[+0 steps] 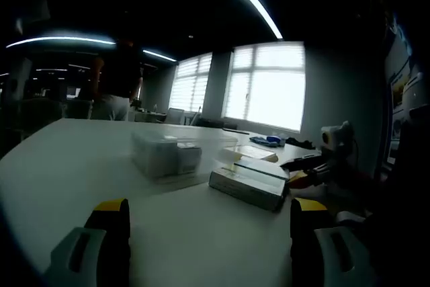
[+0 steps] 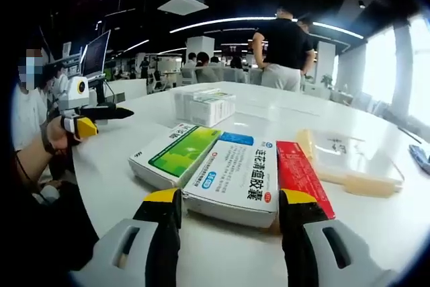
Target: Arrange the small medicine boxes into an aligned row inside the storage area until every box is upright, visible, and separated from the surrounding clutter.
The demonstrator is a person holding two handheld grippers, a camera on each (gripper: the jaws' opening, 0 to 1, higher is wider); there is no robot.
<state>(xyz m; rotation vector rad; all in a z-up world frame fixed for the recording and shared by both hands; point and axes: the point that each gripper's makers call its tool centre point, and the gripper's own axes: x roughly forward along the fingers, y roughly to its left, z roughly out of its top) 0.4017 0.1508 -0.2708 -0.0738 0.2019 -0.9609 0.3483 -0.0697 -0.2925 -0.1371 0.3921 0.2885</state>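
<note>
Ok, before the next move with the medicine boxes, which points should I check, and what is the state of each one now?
1. Right hand-held gripper open: ok, jaws stand apart with nothing between them.
2. Left hand-held gripper free: ok, jaws open over bare white table.
3. Boxes upright: not ok. The green box, the blue-and-white box and the red box lie flat, side by side.
4. Boxes inside the storage area: not ok. They lie on the table, apart from the clear plastic container.
5. Room in the container: cannot tell; it already holds some boxes.
6. Loose paper leaflet near the red box: not ok, clutter close by.
</note>
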